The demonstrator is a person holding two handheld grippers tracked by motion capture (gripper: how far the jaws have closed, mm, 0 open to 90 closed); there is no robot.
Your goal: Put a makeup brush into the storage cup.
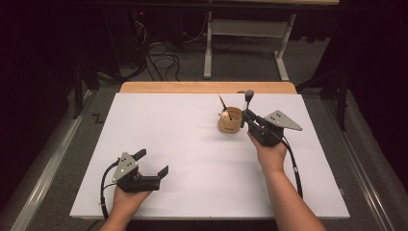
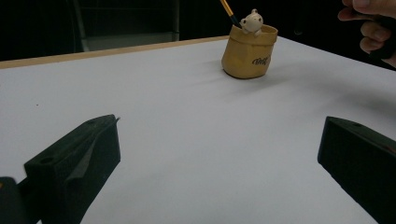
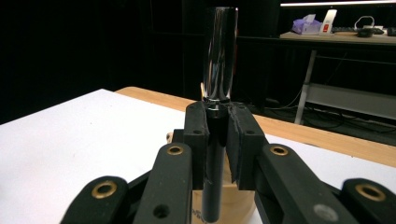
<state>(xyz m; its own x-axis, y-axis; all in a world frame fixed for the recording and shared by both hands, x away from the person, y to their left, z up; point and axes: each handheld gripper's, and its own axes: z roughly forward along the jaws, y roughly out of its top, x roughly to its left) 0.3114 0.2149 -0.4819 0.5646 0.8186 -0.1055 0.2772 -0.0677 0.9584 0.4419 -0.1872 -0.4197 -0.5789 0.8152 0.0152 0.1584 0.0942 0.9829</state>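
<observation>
Nearest you, your left gripper (image 1: 153,162) rests with jaws apart, well away. Your right gripper (image 1: 248,117) is clamped on a dark marker (image 3: 218,70), its long axis upright, just right of the tan pen holder (image 1: 229,121) at the far side; the holder's mouth lies left and below.

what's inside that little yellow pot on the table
A pencil leans out of the pot, with a small bear figure at its rim. The bottom of the pot is hidden by its wall.

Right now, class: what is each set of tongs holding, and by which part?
Right tongs grip a dark pen around its mid-shaft; left tongs hold nothing.
</observation>
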